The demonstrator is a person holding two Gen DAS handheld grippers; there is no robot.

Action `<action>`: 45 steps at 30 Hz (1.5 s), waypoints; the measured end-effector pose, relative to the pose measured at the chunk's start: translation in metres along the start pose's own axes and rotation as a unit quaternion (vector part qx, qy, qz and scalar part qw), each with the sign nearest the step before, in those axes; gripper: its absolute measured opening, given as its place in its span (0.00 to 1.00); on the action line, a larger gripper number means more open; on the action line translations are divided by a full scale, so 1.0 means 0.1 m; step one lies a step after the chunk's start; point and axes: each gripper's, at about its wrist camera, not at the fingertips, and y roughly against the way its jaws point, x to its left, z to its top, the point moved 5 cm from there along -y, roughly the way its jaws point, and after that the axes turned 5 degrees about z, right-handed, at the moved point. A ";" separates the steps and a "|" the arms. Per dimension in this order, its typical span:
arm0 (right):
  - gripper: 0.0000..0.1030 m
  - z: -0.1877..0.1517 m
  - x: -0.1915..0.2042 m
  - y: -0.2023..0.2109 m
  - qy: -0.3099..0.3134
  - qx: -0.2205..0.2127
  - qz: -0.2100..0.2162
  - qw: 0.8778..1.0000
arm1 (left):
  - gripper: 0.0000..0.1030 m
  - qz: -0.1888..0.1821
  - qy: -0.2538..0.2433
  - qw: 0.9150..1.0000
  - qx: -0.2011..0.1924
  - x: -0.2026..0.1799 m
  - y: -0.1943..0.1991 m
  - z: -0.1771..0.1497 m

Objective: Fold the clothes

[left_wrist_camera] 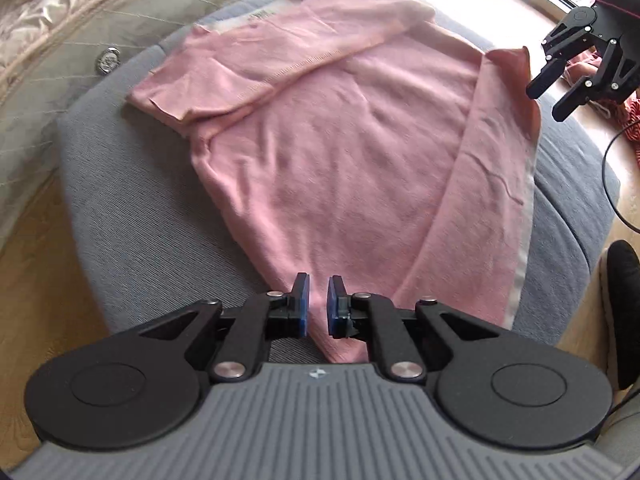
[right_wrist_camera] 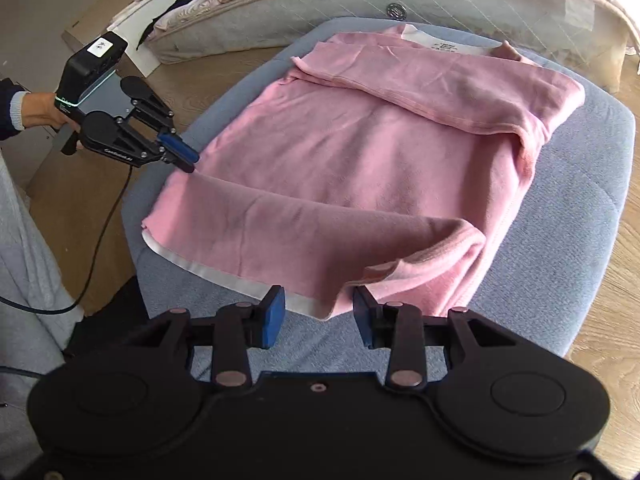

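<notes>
On cushion, pink shirt part-folded.

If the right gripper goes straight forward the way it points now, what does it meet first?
Most likely the raised cuff of the folded sleeve of the pink shirt, which lies just ahead of the open right gripper above the blue cushion. Depth is hard to judge.

The left hand-held gripper is held low, its blue pads narrowly parted. The right hand-held gripper is held with jaws wide apart. A hand is seen gripping the left unit.
</notes>
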 end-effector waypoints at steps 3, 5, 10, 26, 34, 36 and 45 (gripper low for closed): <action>0.39 0.19 -0.02 -0.02 0.003 -0.026 0.013 1.000 | 0.11 -0.018 0.015 0.999 -0.026 0.09 0.16 0.12; 0.39 0.34 -0.13 0.04 0.000 -0.053 -0.010 0.999 | 0.11 -0.066 0.011 0.997 -0.035 0.00 0.25 0.15; 0.39 0.41 -0.29 0.27 0.001 -0.070 -0.046 0.996 | 0.12 -0.179 -0.051 0.982 0.018 -0.53 0.29 -0.04; 0.47 -0.19 -0.14 0.22 -0.026 -0.005 -0.038 0.999 | 0.50 -0.223 0.263 0.932 0.116 -0.51 -0.19 -0.77; 0.48 -0.15 -0.16 0.20 -0.030 -0.012 -0.047 0.998 | 0.06 -0.216 0.359 0.902 0.104 -0.41 -0.26 -0.78; 0.48 -0.17 -0.17 0.21 -0.023 -0.012 -0.061 0.998 | 0.06 -0.225 0.363 0.900 0.088 -0.35 -0.20 -0.73; 0.58 -0.21 -0.17 0.24 0.090 -0.019 -0.143 0.985 | 0.06 -0.183 0.387 0.903 0.000 0.06 0.07 -0.38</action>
